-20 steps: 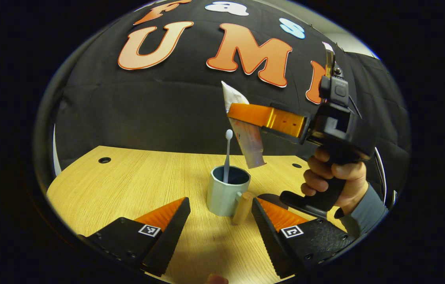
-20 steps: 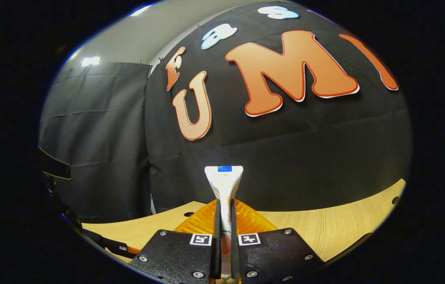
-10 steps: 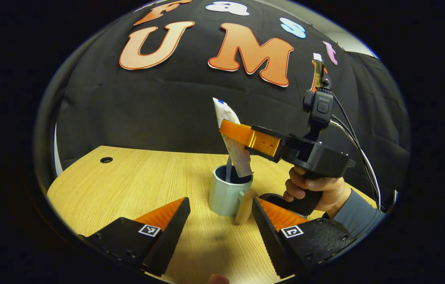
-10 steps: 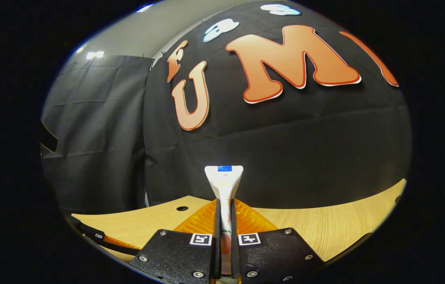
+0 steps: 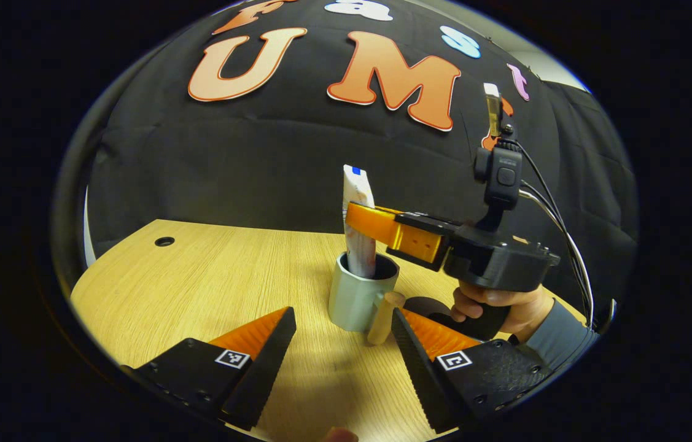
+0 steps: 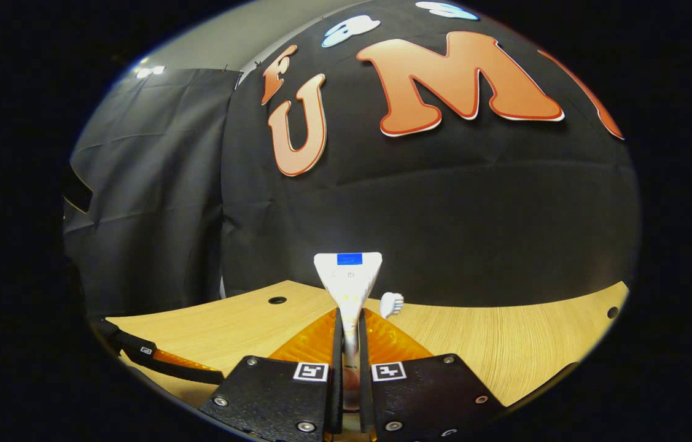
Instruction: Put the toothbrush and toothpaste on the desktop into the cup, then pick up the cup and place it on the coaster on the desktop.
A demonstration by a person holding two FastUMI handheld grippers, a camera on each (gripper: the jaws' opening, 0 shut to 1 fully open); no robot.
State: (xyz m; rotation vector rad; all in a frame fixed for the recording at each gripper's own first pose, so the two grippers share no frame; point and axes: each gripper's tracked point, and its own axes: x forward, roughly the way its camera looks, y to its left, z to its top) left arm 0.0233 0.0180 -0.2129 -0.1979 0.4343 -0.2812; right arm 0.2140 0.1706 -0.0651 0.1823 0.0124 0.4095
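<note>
Two fingers of the left gripper (image 5: 338,368) stand wide apart nearest the camera, holding nothing, low over the desktop (image 5: 210,288). Its right finger is just beside the wooden handle (image 5: 382,316) of the cup (image 5: 355,301); I cannot tell if it touches.

Next, the cup stands upright on the wood. The toothpaste (image 5: 359,227) is almost vertical, its lower end already inside the rim. The right gripper (image 5: 365,220), held by a hand (image 5: 499,304) w/ grey sleeve, is clamped on the tube above the rim. In the right gripper view both fingers of this gripper (image 6: 350,368) press on the tube (image 6: 349,279), and the toothbrush (image 6: 392,304) head shows just beside it, so the brush is in the cup too. A dark round shape lies behind the handle, prob. the coaster, mostly hidden.

Risks, as I judge: if the fingers part while the tube is not seated, it may lean over and tip out, or knock the brush. If the gripper pushes sideways, the cup can slide or tip, esp. as nothing holds it. The left finger could also bump the handle.

Vs. 0.5 s ago: the tube was tilted then, now it is more upright and lower in the cup. The right gripper came down. The left gripper is unchanged.
</note>
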